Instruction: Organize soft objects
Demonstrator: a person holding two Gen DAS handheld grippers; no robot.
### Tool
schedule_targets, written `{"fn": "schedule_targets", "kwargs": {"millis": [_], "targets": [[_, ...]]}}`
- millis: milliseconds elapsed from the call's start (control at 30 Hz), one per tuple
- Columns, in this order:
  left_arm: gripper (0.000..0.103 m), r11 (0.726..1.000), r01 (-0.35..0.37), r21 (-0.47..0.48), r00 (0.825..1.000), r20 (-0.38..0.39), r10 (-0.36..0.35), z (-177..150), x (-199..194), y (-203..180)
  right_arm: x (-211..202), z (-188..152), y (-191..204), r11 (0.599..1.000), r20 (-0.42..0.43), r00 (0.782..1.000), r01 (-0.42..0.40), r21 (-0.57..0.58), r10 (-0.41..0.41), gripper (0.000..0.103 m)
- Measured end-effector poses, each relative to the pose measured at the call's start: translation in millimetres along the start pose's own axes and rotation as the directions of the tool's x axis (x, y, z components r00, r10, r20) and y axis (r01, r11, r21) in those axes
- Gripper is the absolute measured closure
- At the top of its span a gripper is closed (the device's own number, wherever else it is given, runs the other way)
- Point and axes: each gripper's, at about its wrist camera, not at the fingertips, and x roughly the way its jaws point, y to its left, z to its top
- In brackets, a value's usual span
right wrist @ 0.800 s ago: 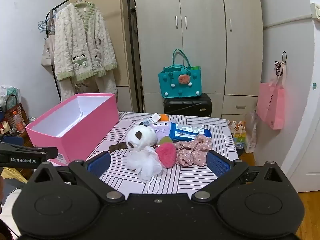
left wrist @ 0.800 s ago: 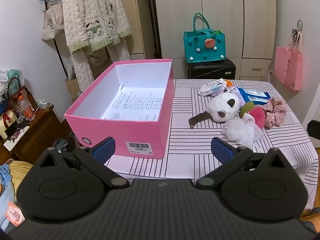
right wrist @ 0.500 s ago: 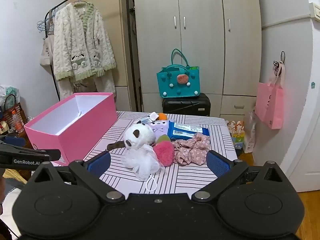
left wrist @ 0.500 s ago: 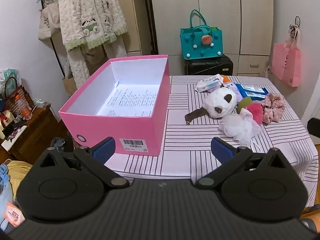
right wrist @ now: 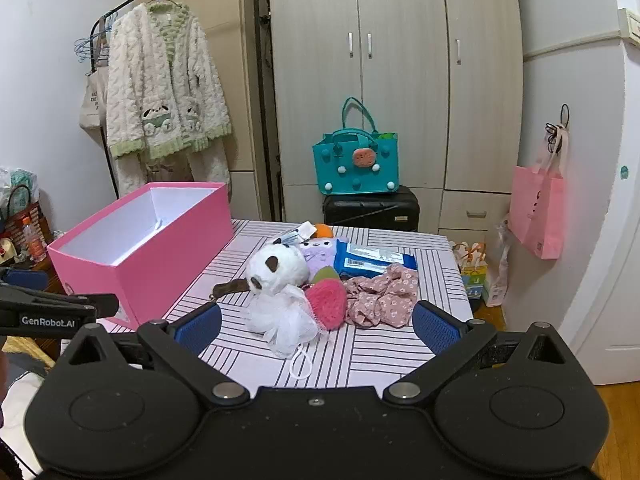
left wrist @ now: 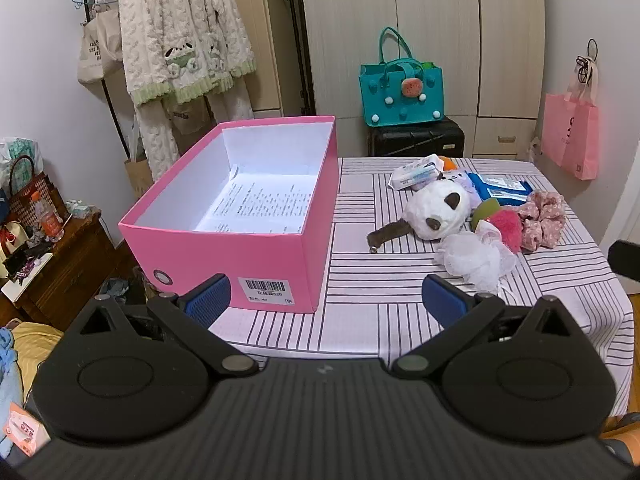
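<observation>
We see the left gripper (left wrist: 326,300) with its jaws spread wide and nothing between them, held above the near edge of the striped table (left wrist: 360,320). The right gripper (right wrist: 316,322) likewise stands wide and empty, facing the heap of soft things. The pink box (left wrist: 240,252) sits open on the table's left part, a printed sheet on its floor. Well apart from it, to the right, lie the white panda plush (right wrist: 278,266), the white mesh sponge (right wrist: 284,318), the pink pompom (right wrist: 328,304) and the floral scrunchie (right wrist: 380,296), touching one another.
</observation>
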Motion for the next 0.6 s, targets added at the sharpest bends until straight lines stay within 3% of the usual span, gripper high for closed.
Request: {"fn": "schedule_targets", "kwargs": {"millis": [600], "targets": [[0.000, 1.000, 0.012, -0.010, 1.000, -0.015, -0.012, -2.1, 0.8, 0.2, -2.4, -1.5, 1.0, 1.000, 0.015, 1.000, 0.017, 0.006, -0.018, 0.000]]}}
